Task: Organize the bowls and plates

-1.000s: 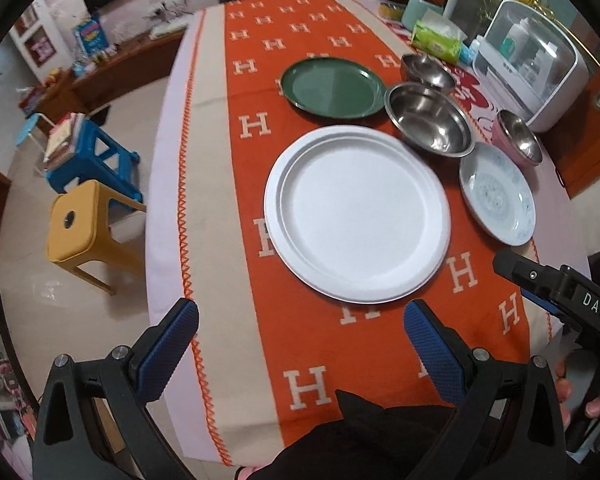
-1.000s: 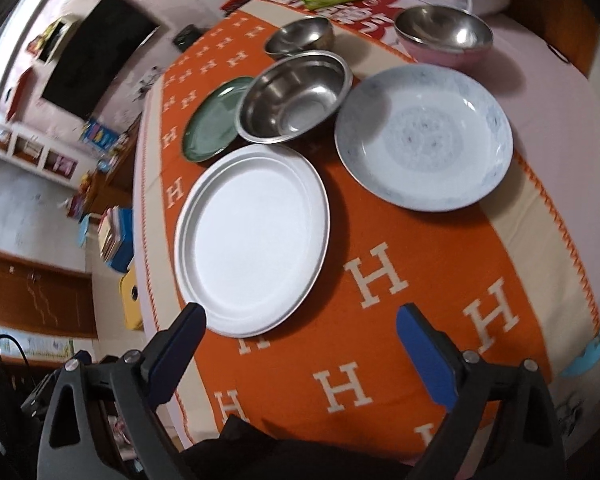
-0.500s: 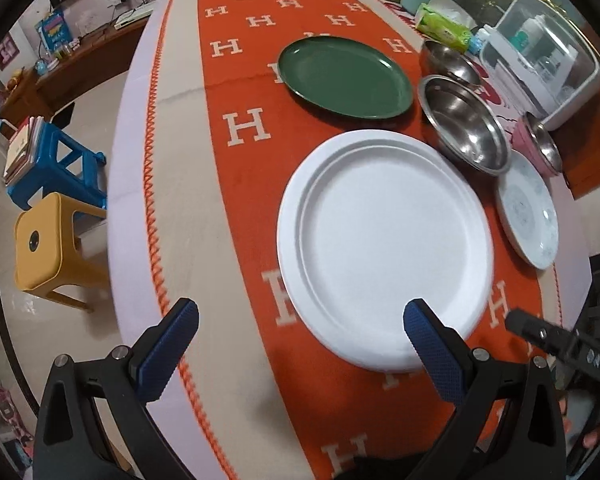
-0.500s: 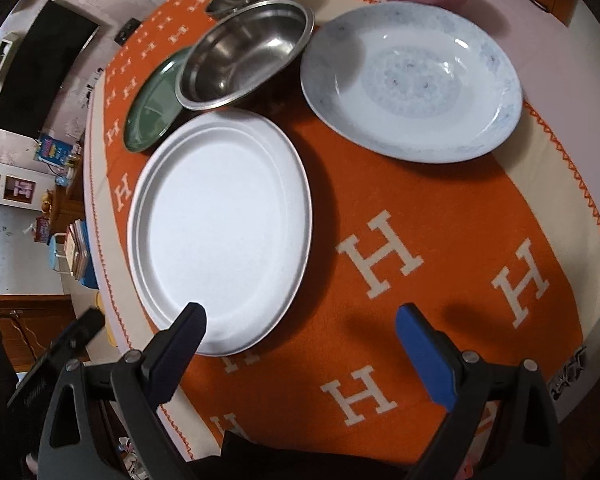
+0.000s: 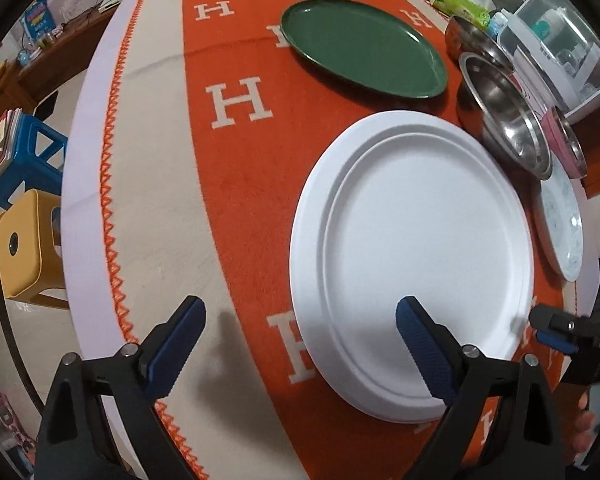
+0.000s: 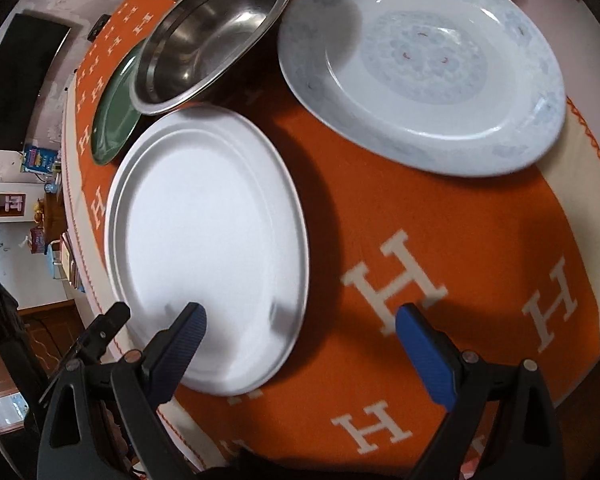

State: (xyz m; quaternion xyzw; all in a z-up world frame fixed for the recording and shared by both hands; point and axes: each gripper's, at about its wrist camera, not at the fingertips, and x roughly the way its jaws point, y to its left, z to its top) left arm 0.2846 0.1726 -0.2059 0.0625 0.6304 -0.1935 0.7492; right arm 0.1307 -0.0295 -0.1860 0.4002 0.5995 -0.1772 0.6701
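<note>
Closing in on white plate (image 5: 412,256): 2 grippers, left gripper (image 5: 300,344) and right gripper (image 6: 300,344), now lower, jaws wide, left's just narrowing slightly, straddling near rim; nothing gripped yet.

Only readable text: cream block-serif "H" letters repeated over the orange woven tablecloth (image 5: 236,184); in the left wrist view one at 10 o'clock of the round white paper plate (image 5: 412,256), one part-covered by its rim at 7 o'clock, and rows across the far end. In the right wrist view more "H" letters sit at 3 to 5 o'clock of that plate. Print on the green-and-white tissue pack (image 5: 458,0) is too blurred to read.
</note>
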